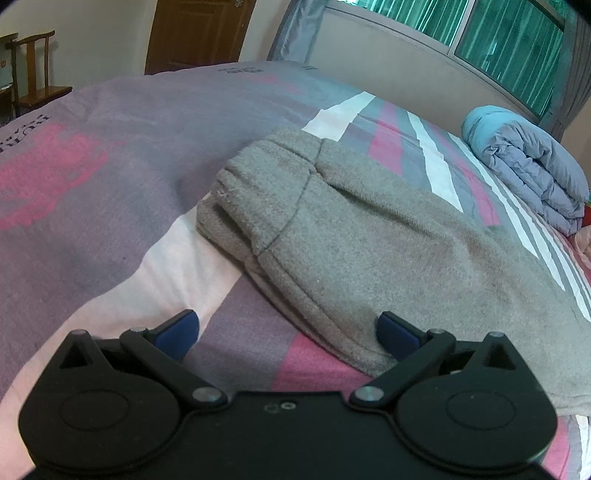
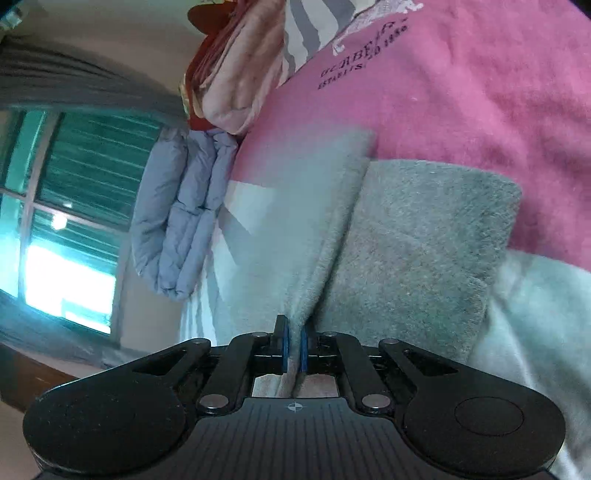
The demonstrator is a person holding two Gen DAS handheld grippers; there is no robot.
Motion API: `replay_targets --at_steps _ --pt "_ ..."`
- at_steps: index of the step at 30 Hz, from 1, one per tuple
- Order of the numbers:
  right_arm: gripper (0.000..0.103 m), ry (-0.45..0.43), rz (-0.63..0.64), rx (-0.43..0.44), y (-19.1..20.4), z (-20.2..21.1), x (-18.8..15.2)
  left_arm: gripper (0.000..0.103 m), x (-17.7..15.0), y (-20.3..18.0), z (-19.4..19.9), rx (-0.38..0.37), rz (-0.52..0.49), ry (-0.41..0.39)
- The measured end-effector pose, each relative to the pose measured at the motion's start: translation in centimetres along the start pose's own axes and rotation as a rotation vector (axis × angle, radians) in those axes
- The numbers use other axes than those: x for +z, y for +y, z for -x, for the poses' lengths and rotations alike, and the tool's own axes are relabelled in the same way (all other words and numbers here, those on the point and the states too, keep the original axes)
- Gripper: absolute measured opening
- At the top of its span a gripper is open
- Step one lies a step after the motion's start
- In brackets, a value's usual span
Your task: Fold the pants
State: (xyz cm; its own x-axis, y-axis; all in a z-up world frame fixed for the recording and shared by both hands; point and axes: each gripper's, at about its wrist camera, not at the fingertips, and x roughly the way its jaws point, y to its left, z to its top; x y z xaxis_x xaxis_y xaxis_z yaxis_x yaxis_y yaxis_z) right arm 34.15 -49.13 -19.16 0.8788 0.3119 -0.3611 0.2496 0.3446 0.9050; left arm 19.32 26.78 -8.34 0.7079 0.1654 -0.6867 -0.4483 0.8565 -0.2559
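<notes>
The pants (image 1: 354, 236) are laid on the bed (image 1: 110, 192), waistband at the far left. A folded quilt (image 1: 532, 173) is parked far right, under the window (image 1: 480, 33). A chair (image 1: 33, 74) is stuck far left.

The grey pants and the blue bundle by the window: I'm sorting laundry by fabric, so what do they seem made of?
The grey pants look like a thick fleece or brushed knit: matte, fuzzy nap. The blue bundle looks like a padded quilt with a smooth, faintly shiny shell, probably synthetic: puffy stitched channels.

bedspread (image 1: 110, 206) bare left, quilt (image 1: 532, 173) far right
</notes>
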Motion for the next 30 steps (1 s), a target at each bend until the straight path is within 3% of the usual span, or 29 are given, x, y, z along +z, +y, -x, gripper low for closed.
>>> replay_targets --at_steps 5,7,12,14,17,18,19,21,23,26,29,30 --pt "0.005 0.008 0.096 -0.047 0.8 0.3 0.5 0.097 -0.1 0.0 0.0 -0.002 -0.002 -0.005" --pt "0.004 -0.002 0.183 -0.051 2.6 1.9 0.5 0.097 -0.1 0.1 0.1 -0.008 -0.002 0.0" --pt "0.004 -0.052 0.233 -0.044 5.5 6.0 -0.5 0.097 0.1 0.5 0.1 -0.022 -0.009 0.006" --pt "0.005 -0.057 0.21 -0.078 4.7 6.7 -1.3 0.097 0.2 0.5 0.1 -0.026 -0.012 0.008" --pt "0.005 -0.015 0.188 -0.2 2.4 5.1 -2.0 0.097 0.4 0.7 0.2 -0.036 -0.013 0.016" --pt "0.005 -0.008 0.158 -0.173 2.0 5.4 -2.0 0.095 0.6 0.8 0.4 -0.044 -0.01 0.016" --pt "0.006 -0.023 0.151 -0.164 2.1 5.9 -2.2 0.091 0.7 1.0 0.9 -0.048 -0.004 0.007" --pt "0.023 -0.074 0.218 -0.141 3.6 7.5 -3.5 0.075 0.8 1.4 2.1 -0.07 0.012 -0.046" --pt "0.027 -0.108 0.306 -0.122 5.2 8.9 -5.3 0.071 0.8 1.7 3.0 -0.103 0.031 -0.096" --pt "0.029 -0.125 0.417 -0.092 6.4 10.2 -8.6 0.06 1.5 2.0 3.4 -0.121 0.046 -0.136" --pt "0.029 -0.124 0.473 -0.089 7.1 9.9 -11.3 0.035 2.6 1.9 3.1 -0.132 0.056 -0.136" --pt "0.029 -0.127 0.491 -0.099 7.2 10.1 -12.0 0.035 2.9 1.8 2.9 -0.119 0.054 -0.139"
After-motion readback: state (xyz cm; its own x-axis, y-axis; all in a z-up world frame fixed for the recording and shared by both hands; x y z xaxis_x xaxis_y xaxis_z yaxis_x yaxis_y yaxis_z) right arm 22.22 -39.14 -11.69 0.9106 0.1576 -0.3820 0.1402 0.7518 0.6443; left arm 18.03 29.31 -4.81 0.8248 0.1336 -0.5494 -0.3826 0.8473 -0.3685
